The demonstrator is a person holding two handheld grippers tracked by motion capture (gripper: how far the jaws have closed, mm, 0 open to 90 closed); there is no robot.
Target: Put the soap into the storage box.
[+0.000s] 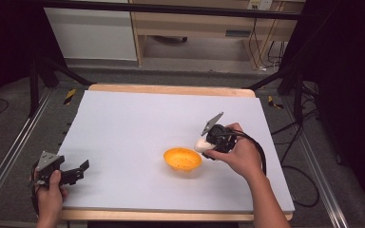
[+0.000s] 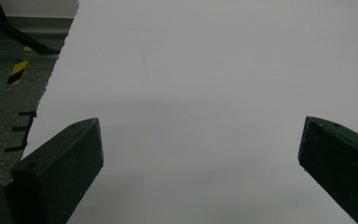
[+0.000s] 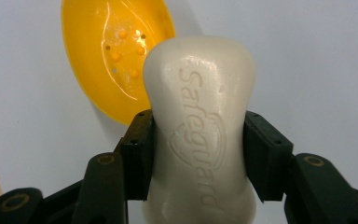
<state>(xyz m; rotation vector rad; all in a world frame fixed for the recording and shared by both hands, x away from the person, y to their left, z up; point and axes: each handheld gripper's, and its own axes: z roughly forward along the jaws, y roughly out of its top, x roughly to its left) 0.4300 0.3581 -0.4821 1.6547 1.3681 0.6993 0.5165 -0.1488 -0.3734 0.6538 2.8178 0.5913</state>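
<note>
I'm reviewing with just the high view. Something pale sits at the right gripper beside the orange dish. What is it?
Observer: A cream bar of soap, with Safeguard embossed on it, per the right gripper view.
Operator: Is it actually gripped?
Observer: Yes, the right gripper has both jaws pressed against the bar's narrow waist.
Operator: Anything inside the orange dish?
Observer: No, just raised bumps and small holes in its floor.
Operator: And the left gripper?
Observer: Its jaws stand wide apart over bare white table.
</note>
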